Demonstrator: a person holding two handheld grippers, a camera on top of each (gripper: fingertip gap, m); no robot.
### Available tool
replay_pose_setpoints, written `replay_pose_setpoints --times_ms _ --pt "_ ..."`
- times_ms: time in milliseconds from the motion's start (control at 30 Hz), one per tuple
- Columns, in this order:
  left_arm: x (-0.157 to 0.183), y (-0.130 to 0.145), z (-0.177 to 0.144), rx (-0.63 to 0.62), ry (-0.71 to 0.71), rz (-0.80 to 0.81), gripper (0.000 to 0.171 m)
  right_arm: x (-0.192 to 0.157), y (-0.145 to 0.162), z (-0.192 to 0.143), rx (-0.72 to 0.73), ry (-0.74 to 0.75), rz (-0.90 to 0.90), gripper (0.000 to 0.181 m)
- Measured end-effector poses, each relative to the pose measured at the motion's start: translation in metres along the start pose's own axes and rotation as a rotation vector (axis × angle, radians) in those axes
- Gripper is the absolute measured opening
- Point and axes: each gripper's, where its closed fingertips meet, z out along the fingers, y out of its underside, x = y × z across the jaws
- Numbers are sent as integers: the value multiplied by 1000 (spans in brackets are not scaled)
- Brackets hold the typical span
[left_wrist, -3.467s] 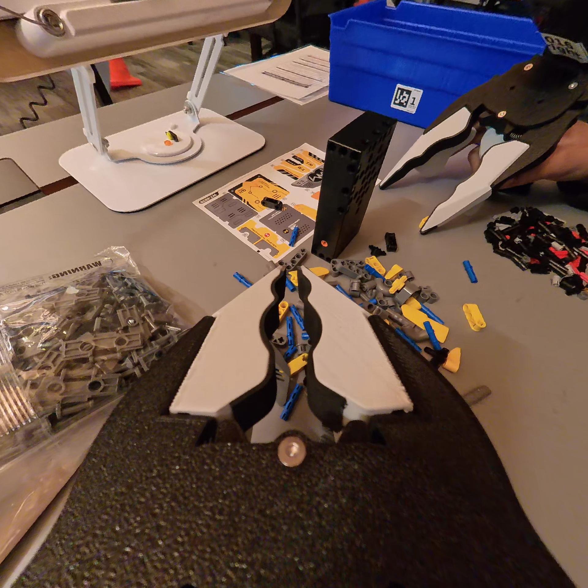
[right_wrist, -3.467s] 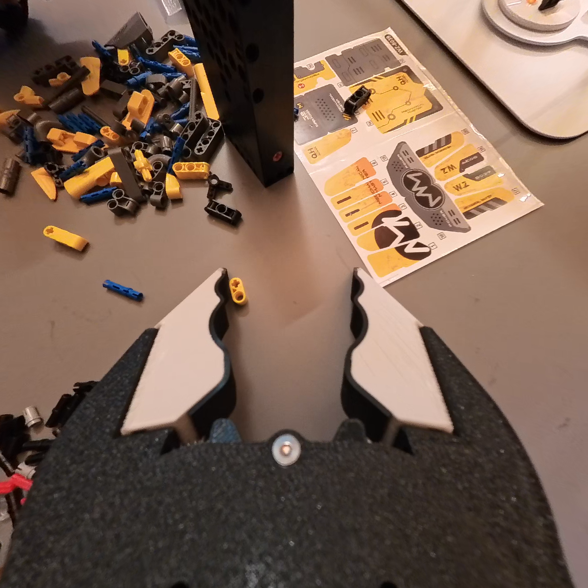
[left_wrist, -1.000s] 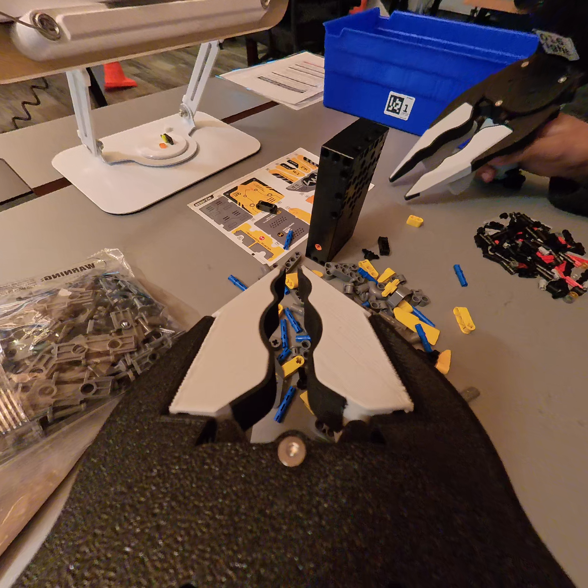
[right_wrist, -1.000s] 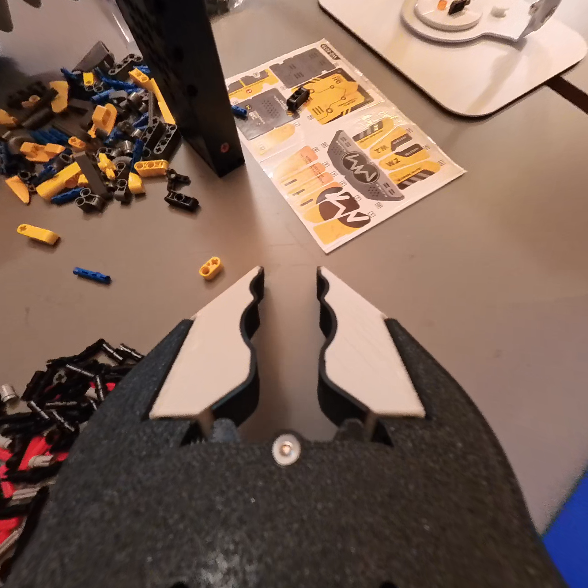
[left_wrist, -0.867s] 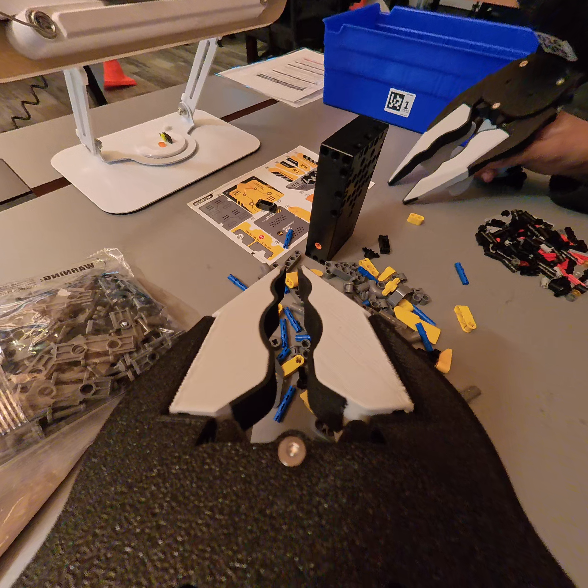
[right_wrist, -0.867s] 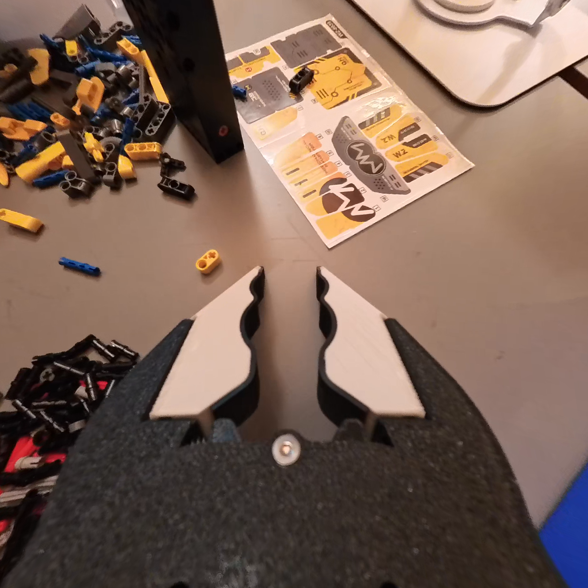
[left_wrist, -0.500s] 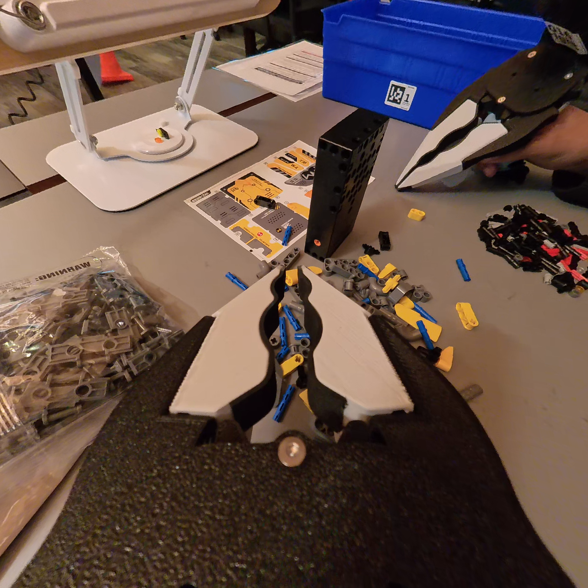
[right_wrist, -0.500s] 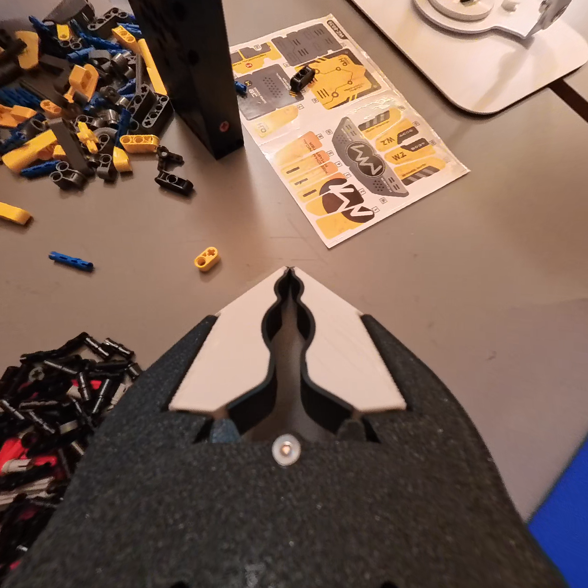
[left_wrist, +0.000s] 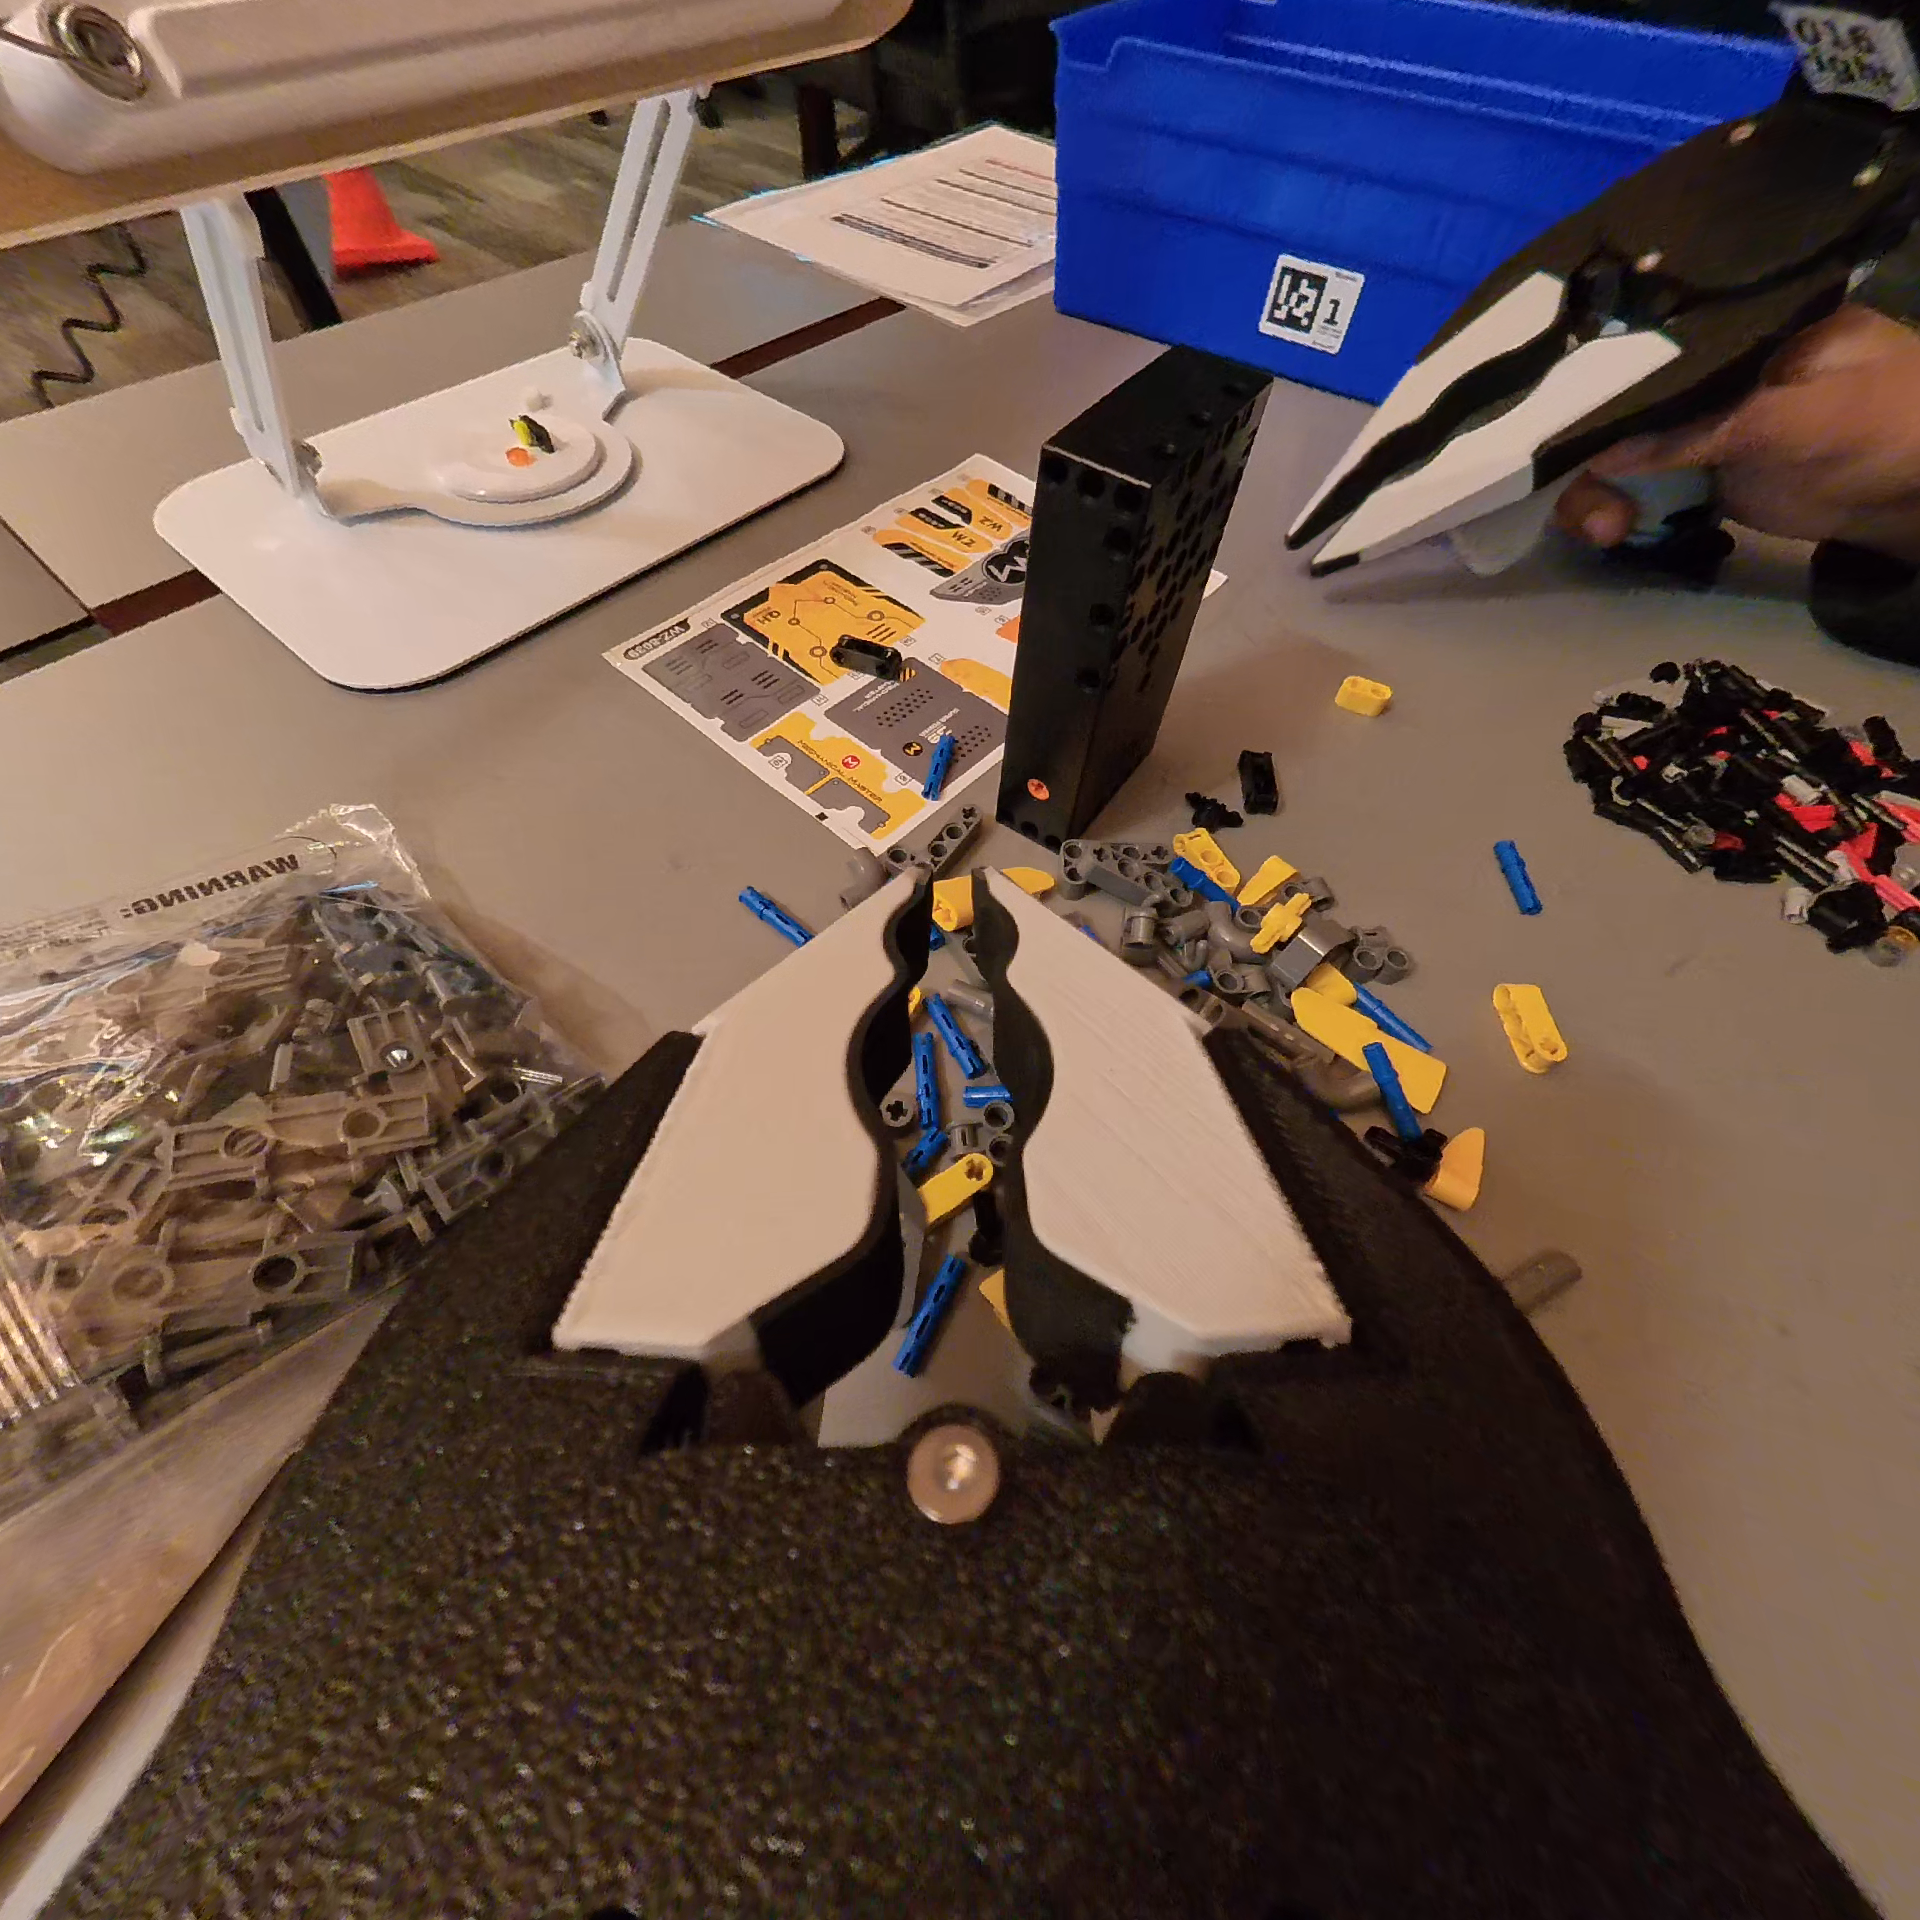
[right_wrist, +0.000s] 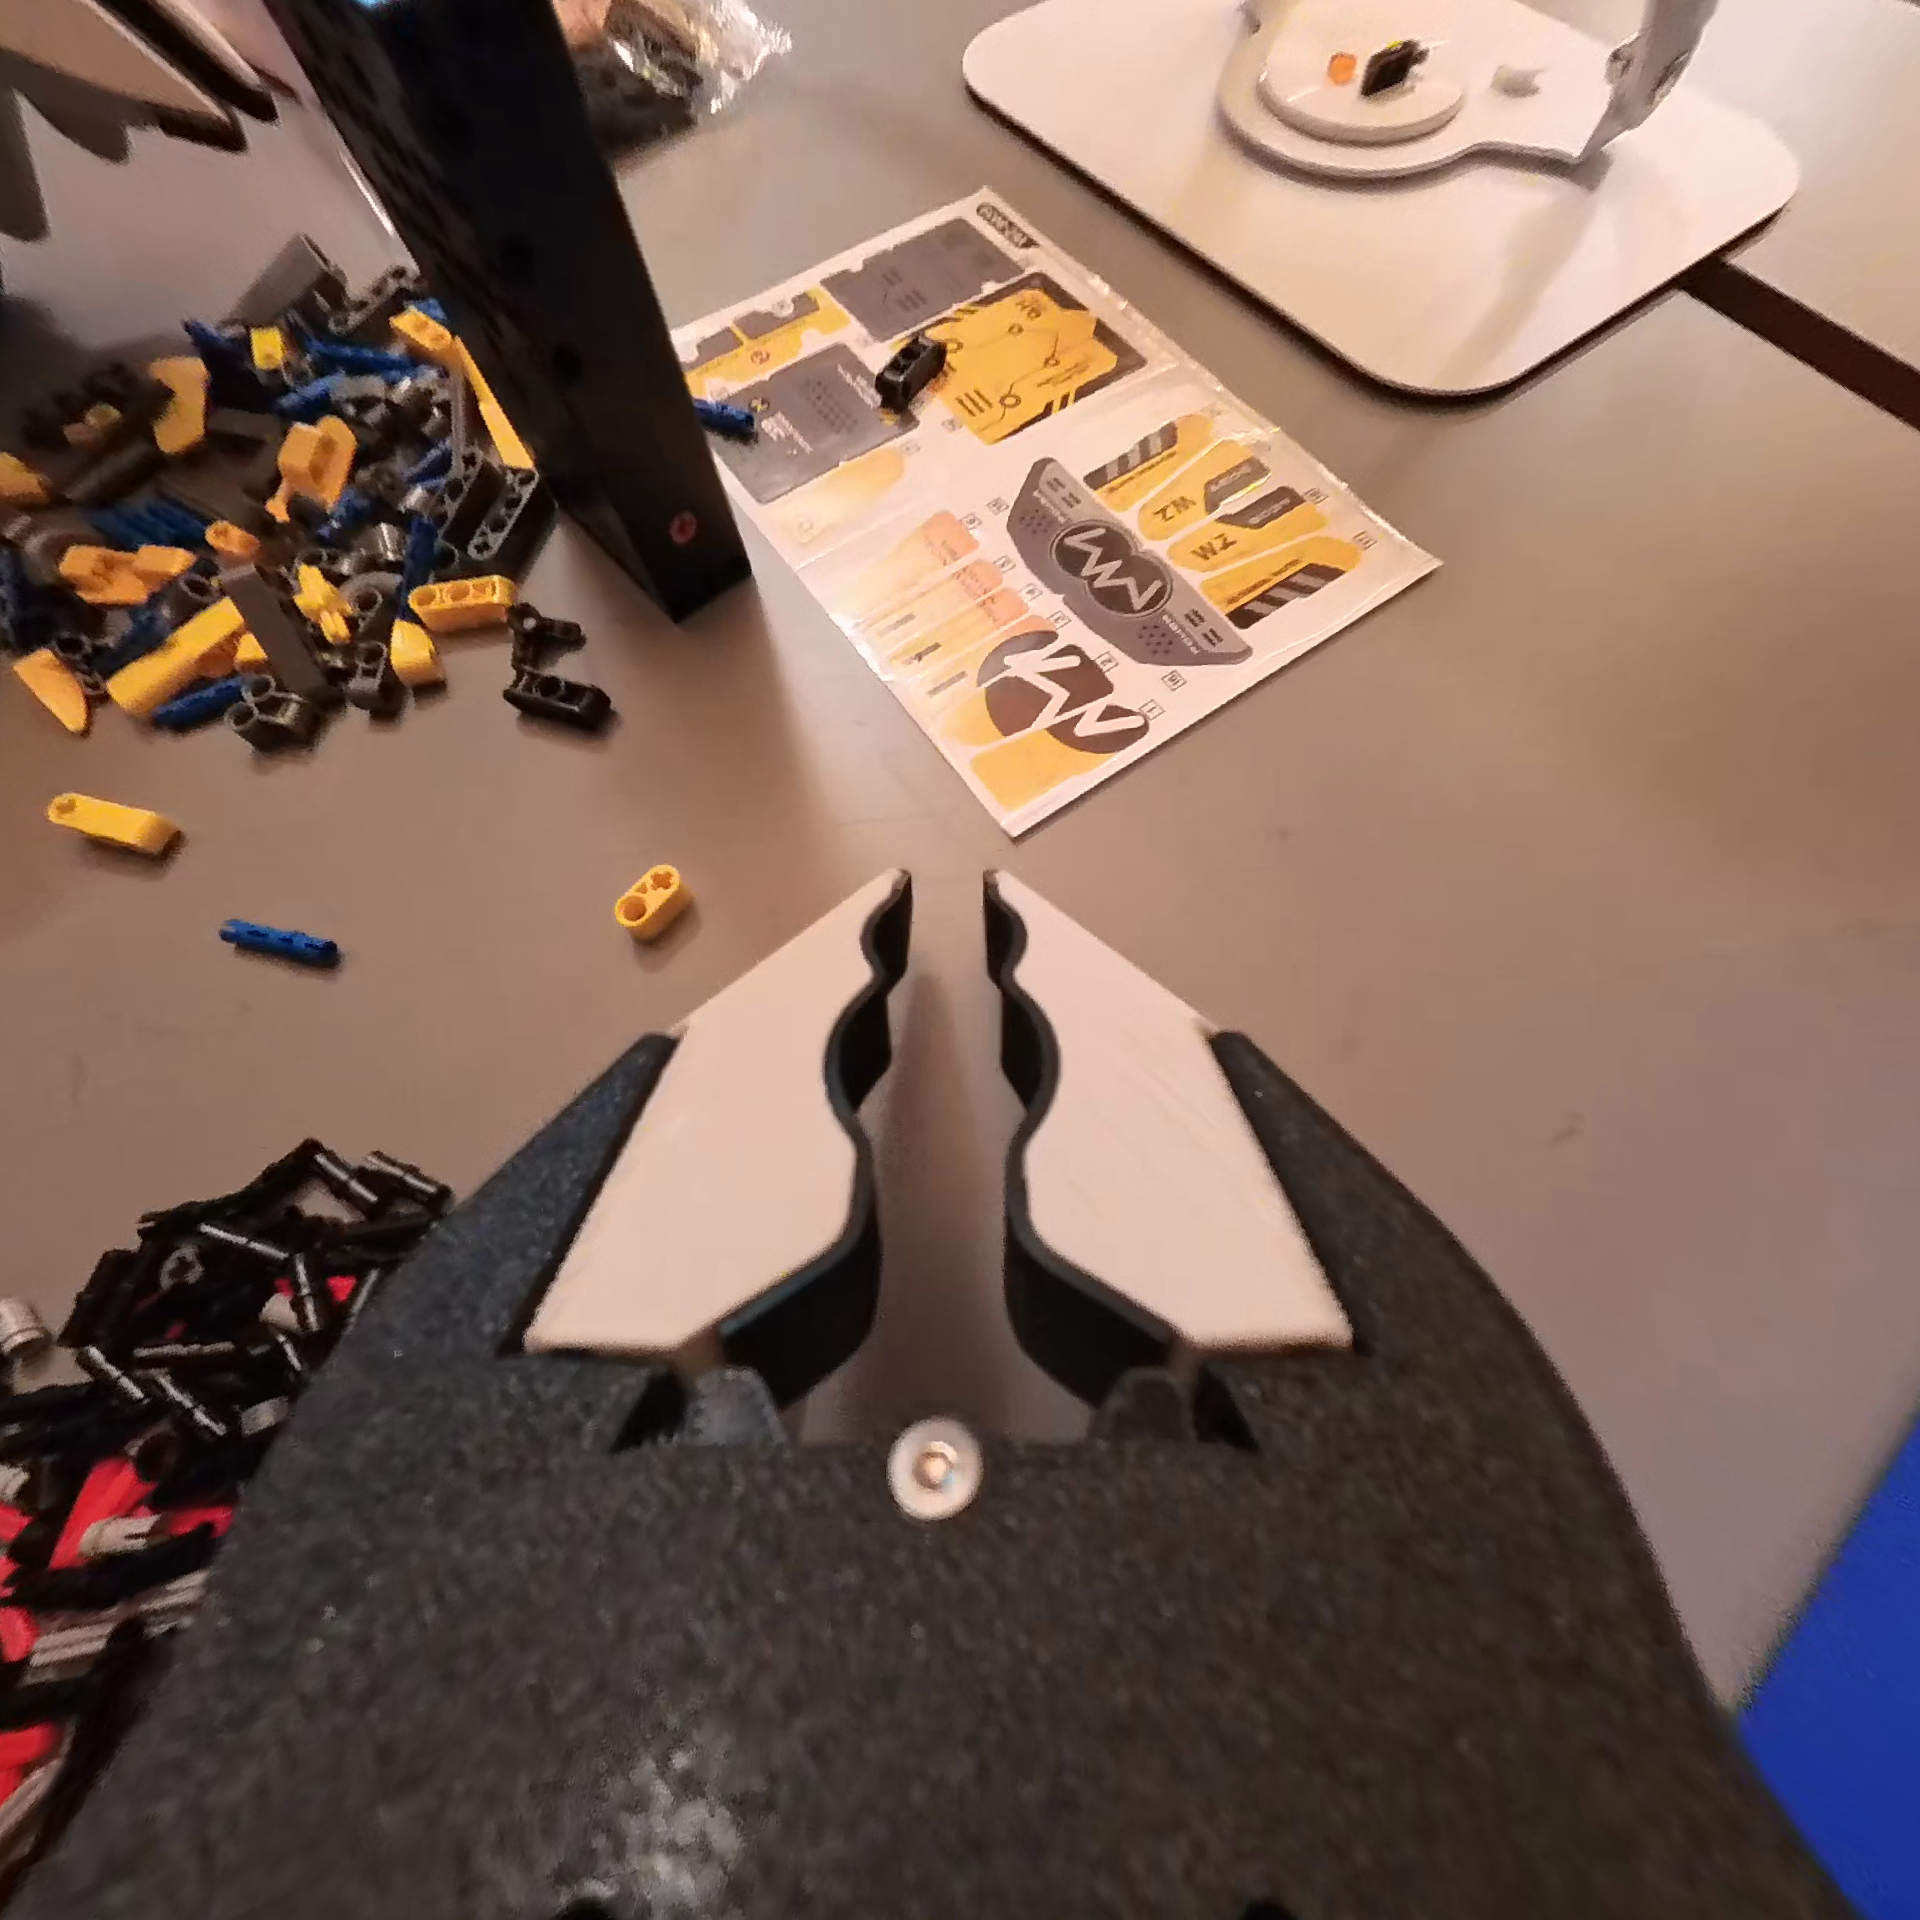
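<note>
Left tongs (left_wrist: 951, 883) hover low over the near fringe of a loose pile of yellow, blue and grey pieces (left_wrist: 1247, 935), jaws narrow with a slit between the tips and nothing gripped; blue pins and one yellow piece show through the gap on the tabletop (left_wrist: 1714, 1299) below. Right tongs (right_wrist: 945, 883) are over a bare patch toward the middle of the tabletop, tips slightly parted, empty. Nearest to them is a small yellow two-hole piece (right_wrist: 652, 902), just beside the left finger, not touched. A blue pin (right_wrist: 278, 941) lies farther out. A tall black block (left_wrist: 1122, 613) stands upright between the pile and a sticker sheet (right_wrist: 1039, 499). A heap of black and red pins (left_wrist: 1745, 769) sits toward the right edge, a clear bag of grey parts (left_wrist: 229, 1091) by the left edge, and a blue bin (left_wrist: 1351, 156) and a white stand base (left_wrist: 468, 520) toward the far edge. Against half a second ago, the right tongs, then pressed tip to tip, have opened a crack; the yellow piece lies where it lay, and the left tongs are unchanged.
</note>
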Motion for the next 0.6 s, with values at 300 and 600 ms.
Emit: replay_pose_setpoints --times_ms 300,600 --pt "0 1 1 -5 -1 4 6 -4 1 3 -16 -1 -33 14" --pt "-1 1 0 -4 -7 3 6 -4 9 10 -81 28 -65 36"
